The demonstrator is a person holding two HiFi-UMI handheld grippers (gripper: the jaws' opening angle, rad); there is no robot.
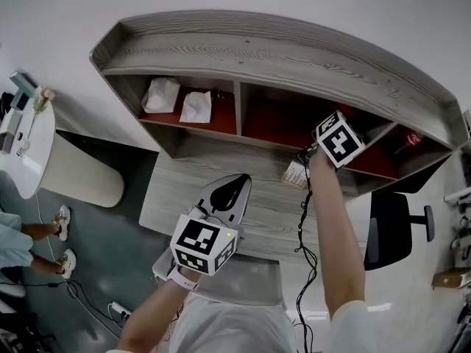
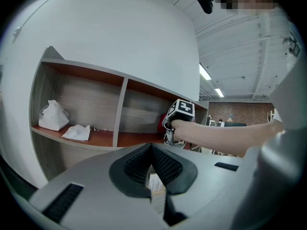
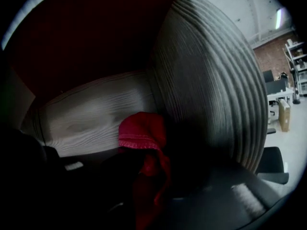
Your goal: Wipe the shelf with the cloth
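No legible text or labels anywhere.

An open office or lab space is indicated. A black office chair (image 1: 394,226) is seen beside the wooden shelf unit (image 1: 280,57). Ceiling strip lights (image 2: 206,73), a brick wall (image 2: 240,110) and floor cables (image 1: 77,291) are shown.

1. Head view looks steeply down on the shelf (image 1: 280,57) from above.
2. Left gripper view faces the same shelf's open front, farther back.
3. Right gripper view sits close inside one compartment (image 3: 96,114), cloth (image 3: 141,131) just ahead.
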